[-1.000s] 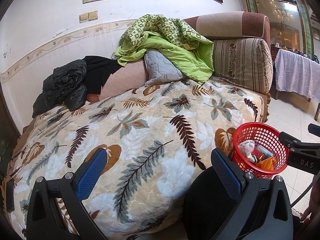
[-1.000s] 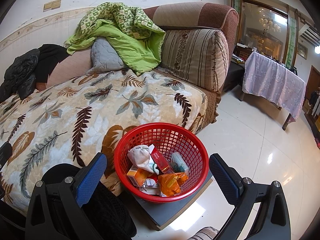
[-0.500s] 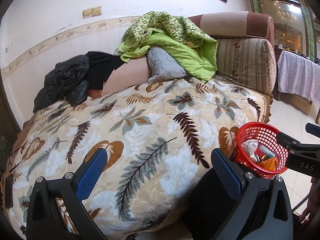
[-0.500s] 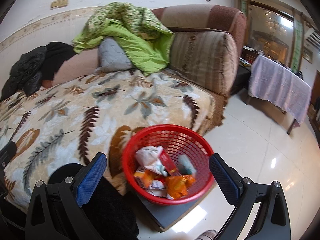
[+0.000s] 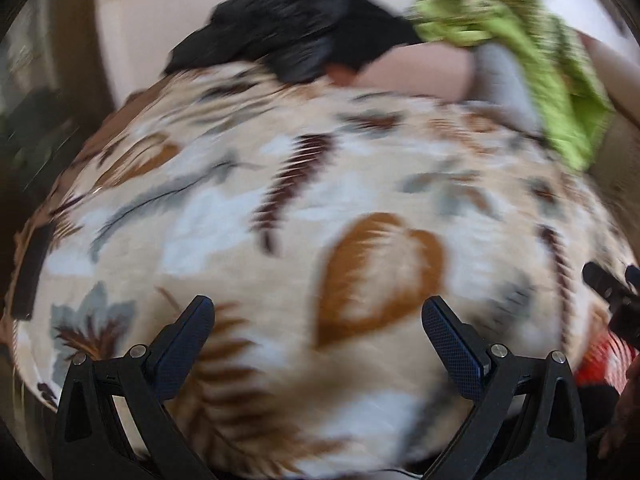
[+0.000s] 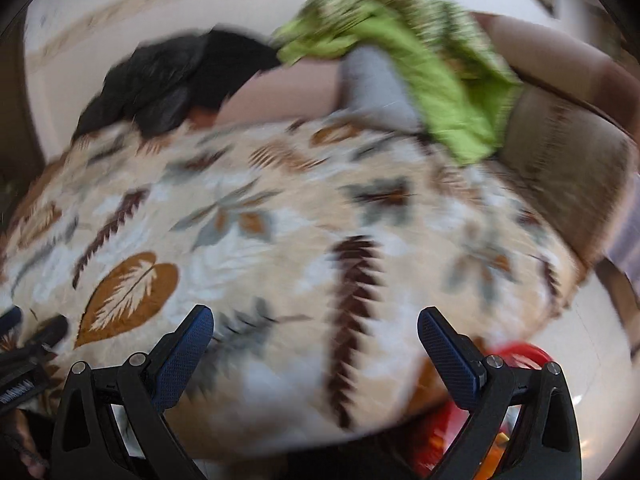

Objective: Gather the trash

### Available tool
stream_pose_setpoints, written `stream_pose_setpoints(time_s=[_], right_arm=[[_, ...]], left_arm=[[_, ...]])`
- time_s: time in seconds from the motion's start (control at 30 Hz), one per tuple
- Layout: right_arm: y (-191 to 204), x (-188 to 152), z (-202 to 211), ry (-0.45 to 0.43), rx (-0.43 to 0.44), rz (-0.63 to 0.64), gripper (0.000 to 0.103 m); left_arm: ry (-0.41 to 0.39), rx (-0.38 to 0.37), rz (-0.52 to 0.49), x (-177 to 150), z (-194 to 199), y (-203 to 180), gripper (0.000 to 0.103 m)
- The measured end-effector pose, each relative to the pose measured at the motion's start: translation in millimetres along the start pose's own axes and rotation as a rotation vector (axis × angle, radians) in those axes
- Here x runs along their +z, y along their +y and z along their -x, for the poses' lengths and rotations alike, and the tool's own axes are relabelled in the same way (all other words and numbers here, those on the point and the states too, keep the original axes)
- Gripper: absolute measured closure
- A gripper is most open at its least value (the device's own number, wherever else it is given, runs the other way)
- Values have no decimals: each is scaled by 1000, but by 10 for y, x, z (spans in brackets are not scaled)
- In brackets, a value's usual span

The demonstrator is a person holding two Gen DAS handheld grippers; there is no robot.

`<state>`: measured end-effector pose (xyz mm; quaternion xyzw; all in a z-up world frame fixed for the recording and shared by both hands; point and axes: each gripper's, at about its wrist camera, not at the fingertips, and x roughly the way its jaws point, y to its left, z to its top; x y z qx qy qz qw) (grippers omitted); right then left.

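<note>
Both views are blurred by motion. My left gripper [image 5: 318,320] is open and holds nothing, hanging over the leaf-patterned blanket [image 5: 304,200] on the sofa. My right gripper [image 6: 316,330] is open and holds nothing, also over the blanket [image 6: 280,220]. The red trash basket [image 6: 520,354] shows as a smear behind the right finger, low at the right; in the left wrist view the basket [image 5: 604,364] peeks in at the lower right edge. Its contents are hidden. The right gripper's tip [image 5: 608,292] shows at the right edge of the left wrist view.
A green quilt [image 6: 420,60], a grey pillow [image 6: 376,84] and a black jacket [image 6: 172,76] lie along the sofa back. A striped bolster [image 6: 568,152] closes the right end. Shiny floor [image 6: 592,344] lies to the right.
Both grippers swung left and up over the sofa. The red basket slid from the middle of the right wrist view to its lower right corner. Both grippers stayed open.
</note>
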<state>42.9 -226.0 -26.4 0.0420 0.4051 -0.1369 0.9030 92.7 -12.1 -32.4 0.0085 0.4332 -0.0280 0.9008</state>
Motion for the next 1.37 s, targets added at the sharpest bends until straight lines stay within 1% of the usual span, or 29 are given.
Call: stream_pose_setpoints(time_s=[0.07,0.13,0.17,0.2,0.23,0.27,0.3,0.33,0.37,0.4,0.43,0.47,0.53,0.6,0.73,0.83,0.93,1.37], right_arm=[[212,145,-441,80,54,2,0],[403,253,-810,148,59,7,0],[486,319,-1018,185,67,-2,0],[554,364,-1136,192,66,-3,0],[627,415,-1215,171,55,1,0],[720,484,-1290,128,43,10,0],[757,509,-1328,113,38,14,0],[801,537,-1400,100,35,13,0],[816,539,-1476,102,37,7,0],[834,528,-1547,125,41,2,0],[832,527,-1602,149,52,-19,0],[794,519,-1578,128,56,-55,0],[824,512,-1577,120,48,-40,0],[837,491,-1567,101,43,-39,0],[832,496,-1581,101,59,-52,0],[828,498,-1585,102,57,-50,0],[824,513,-1607,103,57,-49,0],[819,504,-1597,103,59,-51,0]], left_arm=[[22,21,30,108,-182,147,0],[52,16,52,241,-431,284,0],[60,30,57,289,-546,337,0],[57,43,61,345,-693,395,0],[65,57,63,365,-779,429,0],[88,70,64,392,-877,453,0],[127,50,71,421,-1017,486,0],[146,36,73,436,-1103,503,0],[145,55,62,458,-1153,491,0],[116,83,29,496,-1186,463,0],[104,89,11,516,-1215,443,0],[99,93,0,528,-1266,432,0],[67,94,6,535,-1299,444,0],[57,92,11,539,-1323,449,0],[45,88,16,543,-1322,447,0],[41,96,12,532,-1307,449,0],[41,84,23,521,-1300,450,0],[37,76,27,537,-1303,477,0]])
